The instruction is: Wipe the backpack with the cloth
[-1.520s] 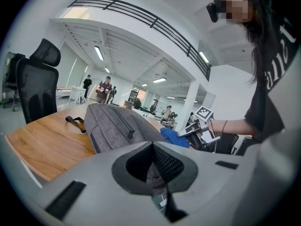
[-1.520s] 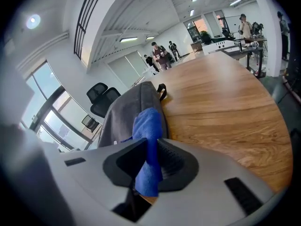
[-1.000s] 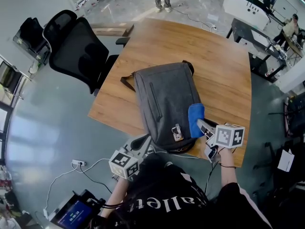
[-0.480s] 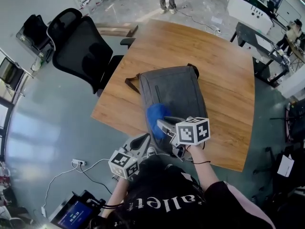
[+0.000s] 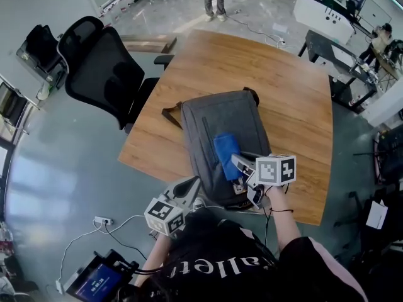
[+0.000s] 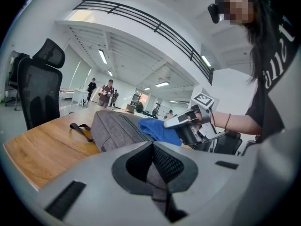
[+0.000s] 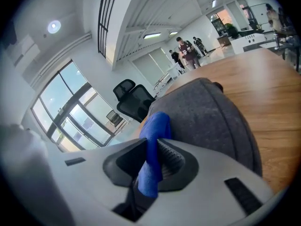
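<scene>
backpack [image 5: 211, 121]: grey, lying flat on the desk [image 5: 283, 87], towards the person's edge. Long axis runs from the near edge to the far side. The top handle points away and the base points at the person.
cloth [image 5: 225, 151]: blue, on the backpack's front panel, right of centre in the near half. It lies roughly along the pack's long axis.
right gripper [image 5: 238, 162]: fingers closed on the cloth's near end, with the cloth resting on the pack.
left gripper [image 5: 189, 186]: at the pack's near-left corner, fingers narrow and pinching a fold of grey pack fabric.
strap [image 5: 169, 113]: sticks out onto the desk at the pack's far-left corner.
</scene>
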